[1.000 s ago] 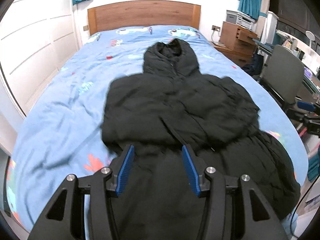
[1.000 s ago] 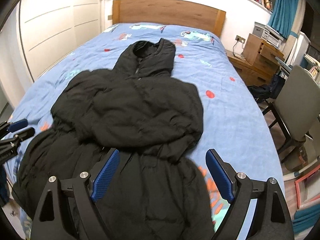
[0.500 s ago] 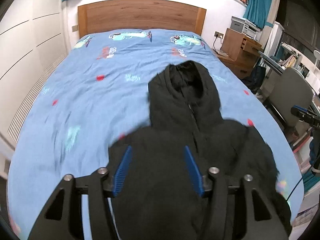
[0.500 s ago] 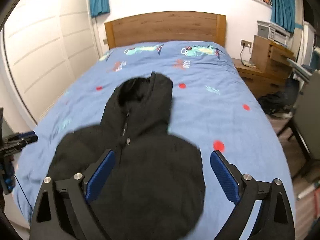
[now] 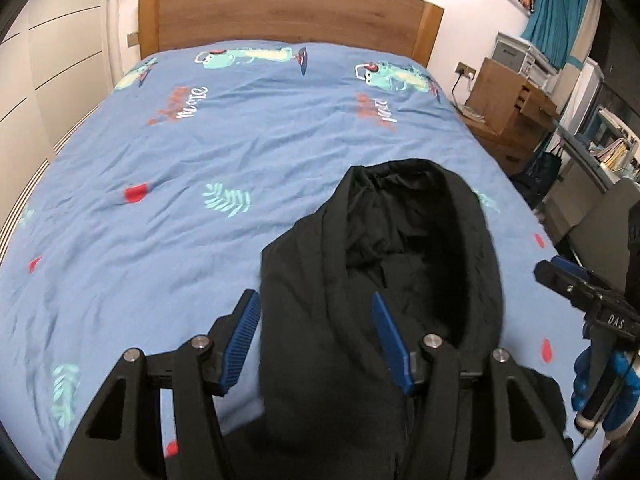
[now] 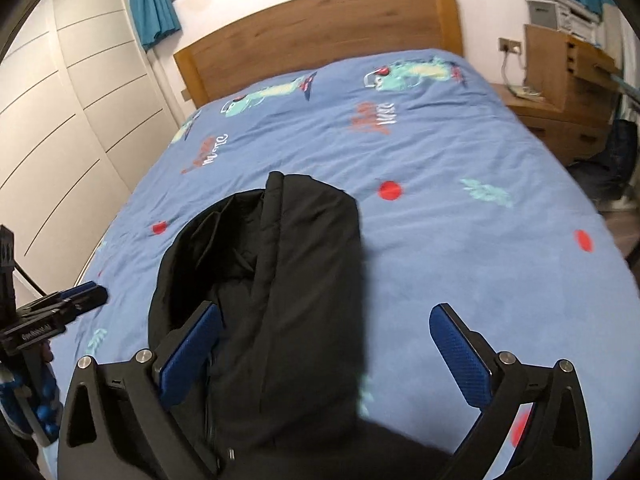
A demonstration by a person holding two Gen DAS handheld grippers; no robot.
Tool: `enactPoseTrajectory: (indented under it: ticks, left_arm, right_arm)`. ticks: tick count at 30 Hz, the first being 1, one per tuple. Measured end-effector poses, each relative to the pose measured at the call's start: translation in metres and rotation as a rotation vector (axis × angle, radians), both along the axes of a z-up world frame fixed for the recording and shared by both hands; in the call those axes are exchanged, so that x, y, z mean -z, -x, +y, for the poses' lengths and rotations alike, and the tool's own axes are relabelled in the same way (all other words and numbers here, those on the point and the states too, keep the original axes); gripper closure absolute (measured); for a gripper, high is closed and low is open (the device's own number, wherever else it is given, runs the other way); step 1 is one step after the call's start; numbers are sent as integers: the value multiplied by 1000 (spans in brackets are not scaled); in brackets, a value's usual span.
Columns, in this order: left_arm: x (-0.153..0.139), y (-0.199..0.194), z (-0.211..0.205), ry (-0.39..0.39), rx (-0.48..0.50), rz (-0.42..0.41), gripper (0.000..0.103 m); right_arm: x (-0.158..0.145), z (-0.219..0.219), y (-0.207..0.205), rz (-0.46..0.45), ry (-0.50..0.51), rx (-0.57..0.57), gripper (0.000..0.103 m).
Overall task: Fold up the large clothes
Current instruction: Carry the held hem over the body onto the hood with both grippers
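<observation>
A black hooded puffer jacket (image 5: 380,272) lies on the blue patterned bed cover (image 5: 200,160), its hood pointing toward the headboard. My left gripper (image 5: 316,332) is open and empty, its blue pads straddling the left side of the hood from above. In the right wrist view my right gripper (image 6: 332,344) is open wide and empty over the right side of the hood (image 6: 288,264). The jacket's body lies below both views. Each gripper shows at the edge of the other's view: the right one (image 5: 592,308) and the left one (image 6: 52,312).
A wooden headboard (image 5: 288,12) stands at the far end. White wardrobe doors (image 6: 60,100) line the left side. A wooden bedside cabinet (image 5: 504,104) and a grey chair (image 5: 600,216) stand to the right of the bed.
Both grippers have moved forward along the jacket, from over its lower body to over the hood. Both have stayed open.
</observation>
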State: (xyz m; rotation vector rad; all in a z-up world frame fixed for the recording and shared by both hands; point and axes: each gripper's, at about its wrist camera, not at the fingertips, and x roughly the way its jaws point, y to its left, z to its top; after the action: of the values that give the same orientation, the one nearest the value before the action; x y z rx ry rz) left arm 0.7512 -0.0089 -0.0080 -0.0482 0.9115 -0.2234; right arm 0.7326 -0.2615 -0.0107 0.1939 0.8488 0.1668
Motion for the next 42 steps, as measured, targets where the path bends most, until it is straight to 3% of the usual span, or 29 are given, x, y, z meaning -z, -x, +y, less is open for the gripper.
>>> enactPoseTrajectory:
  ticks: [8, 11, 12, 13, 14, 15, 16, 20, 24, 27, 32, 36, 42]
  left_arm:
    - [49, -39, -19, -74, -25, 33, 47]
    - [62, -46, -21, -99, -36, 44, 48]
    - [65, -46, -22, -101, -39, 44, 56]
    - [67, -46, -22, -91, -31, 50, 85]
    - [69, -47, -21, -77, -24, 71, 94]
    - [71, -45, -20, -72, -26, 76, 94]
    - [70, -40, -20, -78, -24, 63, 96]
    - [52, -13, -13, -58, -21, 32, 97]
    - [15, 32, -1, -25, -27, -14, 98]
    - [-15, 81, 13, 21, -37, -50, 98]
    - [-48, 183, 47, 87, -50, -94, 98]
    - [-48, 263, 71, 154, -22, -117, 98]
    - [8, 348, 96, 230, -27, -82, 97]
  right_arm:
    - [34, 32, -53, 14, 137, 1, 0]
    - [49, 34, -69, 70, 127, 12, 0]
    - [52, 34, -72, 83, 119, 14, 0]
    - [55, 33, -72, 91, 103, 7, 6]
    - [58, 33, -73, 107, 72, -15, 18]
    - [61, 33, -74, 129, 57, -27, 69]
    - [63, 33, -72, 145, 51, -33, 89]
    - [47, 31, -45, 105, 33, -76, 92]
    - [0, 31, 4, 25, 3, -132, 93]
    - [-40, 37, 60, -35, 6, -196, 93]
    - [-79, 48, 167, -127, 28, -286, 93]
    - [-84, 43, 263, -208, -16, -308, 92]
    - [-40, 28, 339, -186, -64, -271, 87]
